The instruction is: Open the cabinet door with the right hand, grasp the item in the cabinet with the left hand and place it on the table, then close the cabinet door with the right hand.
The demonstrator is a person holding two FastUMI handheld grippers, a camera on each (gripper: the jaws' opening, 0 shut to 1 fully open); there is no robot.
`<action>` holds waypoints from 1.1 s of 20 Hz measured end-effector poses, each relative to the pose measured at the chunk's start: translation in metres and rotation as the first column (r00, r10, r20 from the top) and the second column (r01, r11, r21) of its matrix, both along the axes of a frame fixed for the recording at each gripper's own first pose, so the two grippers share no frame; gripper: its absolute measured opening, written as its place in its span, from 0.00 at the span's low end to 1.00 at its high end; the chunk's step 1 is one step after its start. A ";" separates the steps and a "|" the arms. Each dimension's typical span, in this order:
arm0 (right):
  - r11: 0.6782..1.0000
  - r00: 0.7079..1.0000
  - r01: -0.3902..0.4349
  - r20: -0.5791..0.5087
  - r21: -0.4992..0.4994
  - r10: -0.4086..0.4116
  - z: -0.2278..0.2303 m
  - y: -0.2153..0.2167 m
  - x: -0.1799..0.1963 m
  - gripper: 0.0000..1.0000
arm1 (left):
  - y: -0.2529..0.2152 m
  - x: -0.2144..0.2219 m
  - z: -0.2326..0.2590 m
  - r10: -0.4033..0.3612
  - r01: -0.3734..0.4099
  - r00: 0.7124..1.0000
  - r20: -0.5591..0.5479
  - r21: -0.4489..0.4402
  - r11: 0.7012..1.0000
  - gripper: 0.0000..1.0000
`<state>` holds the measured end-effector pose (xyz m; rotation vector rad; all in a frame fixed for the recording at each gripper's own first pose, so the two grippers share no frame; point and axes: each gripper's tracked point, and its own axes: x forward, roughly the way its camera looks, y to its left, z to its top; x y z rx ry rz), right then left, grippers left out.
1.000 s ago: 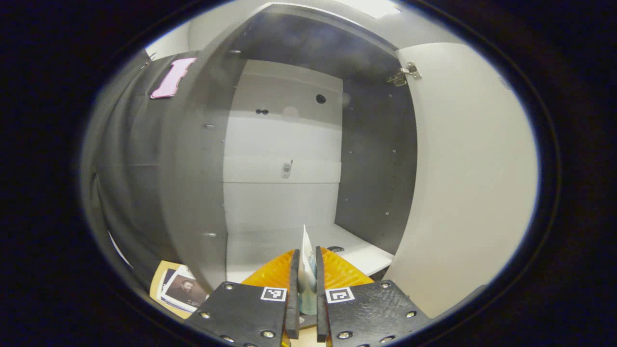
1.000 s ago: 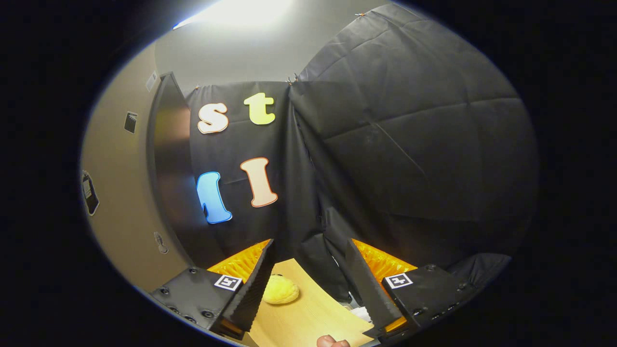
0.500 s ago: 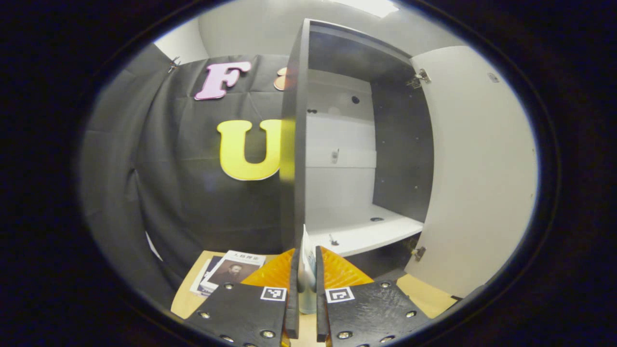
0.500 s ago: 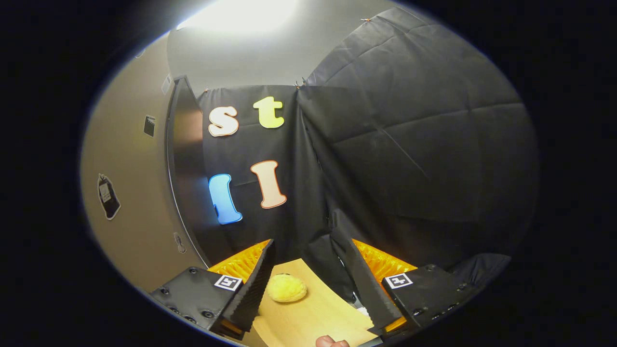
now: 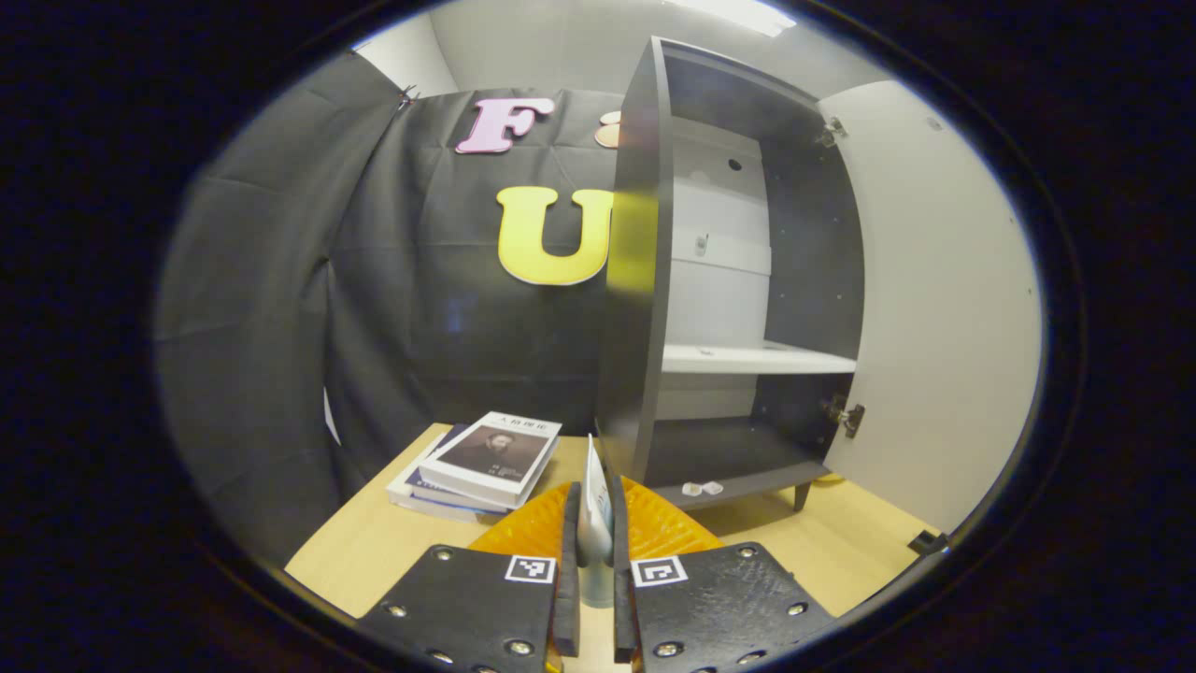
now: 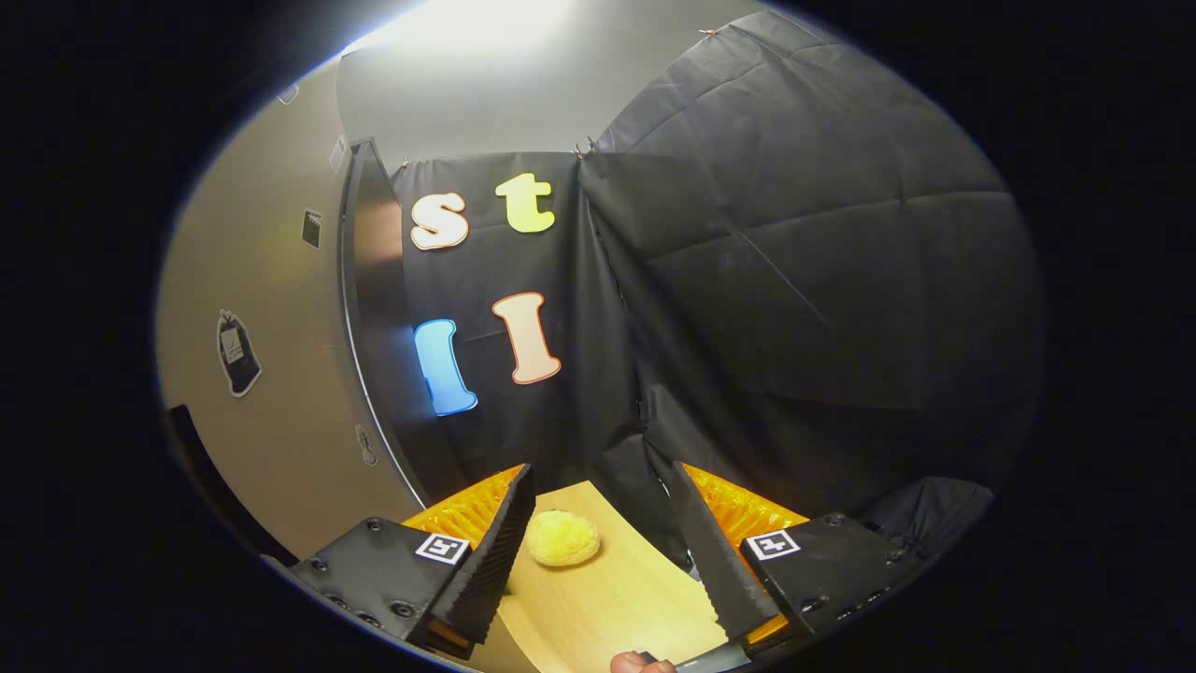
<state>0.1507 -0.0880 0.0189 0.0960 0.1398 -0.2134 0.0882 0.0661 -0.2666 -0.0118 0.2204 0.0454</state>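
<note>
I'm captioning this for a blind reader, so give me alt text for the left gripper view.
The left tongs are shut on a thin white packet held upright above a wooden table. Ahead stands an open cabinet, its door swung right, with a stack of books beside it on the left.

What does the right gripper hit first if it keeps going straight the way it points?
Probably the black cloth wall behind the table. The open right gripper points just right of the yellow fuzzy ball, so it likely clears that; depth is unclear.
</note>
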 end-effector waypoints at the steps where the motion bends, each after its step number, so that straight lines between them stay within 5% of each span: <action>1: 1.000 1.000 -0.002 -0.007 -0.003 0.002 -0.003 0.001 -0.002 0.85 | 0.002 -0.007 -0.014 0.012 -0.012 1.000 -0.008 0.014 1.000 0.15; 5: 1.000 0.999 -0.008 -0.036 -0.010 0.008 -0.014 0.000 -0.011 0.84 | 0.002 -0.028 -0.062 0.040 -0.038 0.999 -0.027 0.081 0.996 0.12; 7: 1.000 0.999 -0.002 -0.039 0.003 0.002 -0.017 -0.002 -0.015 0.92 | 0.000 -0.036 -0.083 0.052 -0.050 0.998 -0.033 0.083 0.995 0.19; 9: 1.000 0.999 0.003 -0.040 0.015 -0.003 -0.021 -0.002 -0.019 0.92 | -0.006 -0.045 -0.100 0.055 -0.052 0.998 -0.035 0.087 0.995 0.12; 10: 1.000 0.999 0.004 -0.043 0.016 -0.004 -0.023 -0.003 -0.022 0.85 | -0.009 -0.049 -0.109 0.056 -0.052 0.998 -0.040 0.094 0.994 0.18; 12: 1.000 0.998 0.001 -0.062 0.023 0.000 -0.031 -0.003 -0.027 0.84 | -0.016 -0.057 -0.126 0.047 -0.042 0.998 -0.052 0.095 0.995 0.15; 14: 1.000 0.996 0.012 -0.088 0.029 -0.009 -0.040 -0.005 -0.033 0.92 | -0.021 -0.064 -0.146 0.043 -0.037 0.996 -0.073 0.084 0.996 0.15; 15: 0.999 0.995 0.009 -0.097 0.042 -0.005 -0.043 -0.003 -0.035 0.85 | -0.022 -0.068 -0.155 0.046 -0.038 0.995 -0.094 0.082 0.996 0.16; 22: 0.999 0.992 -0.004 -0.123 0.048 0.010 -0.057 0.005 -0.033 0.92 | -0.030 -0.085 -0.167 0.037 -0.026 0.994 -0.101 0.109 0.994 0.16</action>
